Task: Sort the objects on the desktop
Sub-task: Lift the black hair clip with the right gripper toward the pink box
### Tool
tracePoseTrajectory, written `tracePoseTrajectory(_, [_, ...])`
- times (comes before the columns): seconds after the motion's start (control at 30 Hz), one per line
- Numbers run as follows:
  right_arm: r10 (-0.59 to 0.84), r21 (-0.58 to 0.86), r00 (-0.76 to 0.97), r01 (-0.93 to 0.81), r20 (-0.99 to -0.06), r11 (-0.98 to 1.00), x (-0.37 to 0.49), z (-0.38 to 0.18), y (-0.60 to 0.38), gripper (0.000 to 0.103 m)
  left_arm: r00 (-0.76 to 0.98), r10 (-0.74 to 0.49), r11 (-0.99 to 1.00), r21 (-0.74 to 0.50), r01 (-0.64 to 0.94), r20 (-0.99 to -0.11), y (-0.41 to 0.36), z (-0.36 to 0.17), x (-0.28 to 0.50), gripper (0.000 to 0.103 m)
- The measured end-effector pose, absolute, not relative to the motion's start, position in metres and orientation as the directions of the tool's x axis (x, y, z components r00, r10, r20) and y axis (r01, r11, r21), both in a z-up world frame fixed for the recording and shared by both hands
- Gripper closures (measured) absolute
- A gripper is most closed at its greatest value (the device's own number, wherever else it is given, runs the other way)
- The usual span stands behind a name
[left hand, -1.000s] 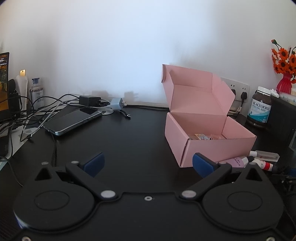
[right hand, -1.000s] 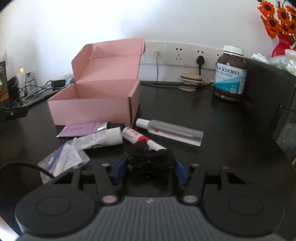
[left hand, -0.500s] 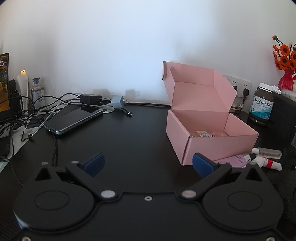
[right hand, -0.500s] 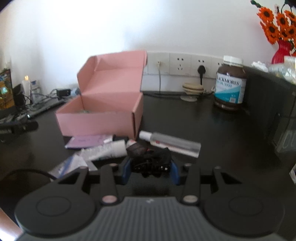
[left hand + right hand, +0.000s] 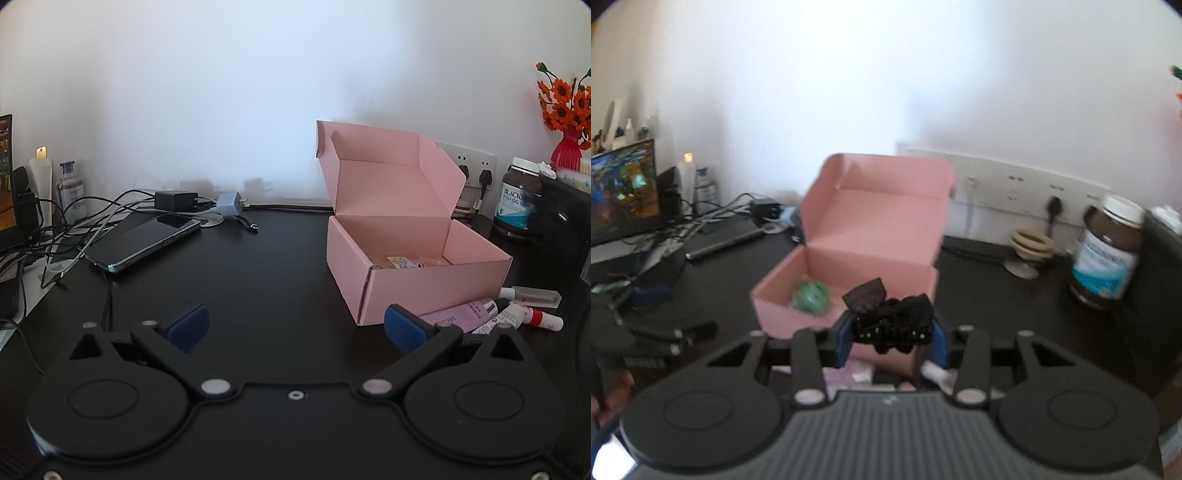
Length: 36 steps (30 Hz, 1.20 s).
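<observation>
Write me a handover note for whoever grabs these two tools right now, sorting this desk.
Right tool: shut on a black bow hair clip, raised in front of the open pink cardboard box.
Left tool: open, empty, over the black desk.
Done: a green item and small packets lie in the box.
Left: drop the clip in, then the tubes and clear bottle beside the box.

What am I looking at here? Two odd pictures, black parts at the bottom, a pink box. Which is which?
No robot: a person holds a two-finger tool in each hand, each with a camera looking along its fingers. The left tool is open and empty above the desk. The right tool is shut on a black hair clip, raised in front of the open pink box. On the desk: phone, tubes, jar.
</observation>
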State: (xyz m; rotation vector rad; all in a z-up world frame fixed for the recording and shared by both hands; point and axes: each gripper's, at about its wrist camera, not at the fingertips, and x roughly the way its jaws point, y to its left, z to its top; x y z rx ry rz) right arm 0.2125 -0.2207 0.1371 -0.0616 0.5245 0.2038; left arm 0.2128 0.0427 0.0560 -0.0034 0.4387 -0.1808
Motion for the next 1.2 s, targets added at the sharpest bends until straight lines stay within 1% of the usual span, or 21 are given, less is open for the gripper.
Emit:
tracePoseTrajectory(0.17, [0.204, -0.016, 0.828, -0.248, -0.523, 0.969, 0.248, 0.143, -0.198, 0.062, 0.885, -0.180, 0.984, -0.066, 0.168, -0.430, 0.046, 0.056, 0.215, 0.000])
tracePoseTrajectory(0.43, [0.201, -0.062, 0.816, -0.277, -0.542, 0.959, 0.283, 0.131, -0.173, 0.062, 0.881, -0.185, 0.983, -0.091, 0.161, -0.435, 0.050, 0.056, 0.217, 0.000])
tracePoseTrajectory(0.8, [0.206, -0.050, 0.812, -0.277, -0.546, 0.959, 0.279, 0.127, -0.181, 0.062, 0.882, -0.183, 0.983, -0.093, 0.159, -0.433, 0.051, 0.056, 0.217, 0.000])
tracePoseTrajectory(0.9, [0.210, -0.035, 0.797, -0.278, -0.566, 0.960, 0.291, 0.123, -0.181, 0.062, 0.882, -0.182, 0.983, -0.095, 0.156, -0.435, 0.051, 0.056, 0.217, 0.000])
tracePoseTrajectory(1.0, [0.222, -0.009, 0.763, -0.286, -0.607, 0.958, 0.311, 0.112, -0.175, 0.062, 0.882, -0.183, 0.983, -0.097, 0.156, -0.435, 0.051, 0.056, 0.217, 0.000])
tracePoseTrajectory(1.2, [0.210, 0.044, 0.733, -0.239, -0.647, 0.970, 0.340, 0.095, -0.168, 0.062, 0.881, -0.188, 0.982, -0.103, 0.158, -0.434, 0.052, 0.057, 0.217, 0.000])
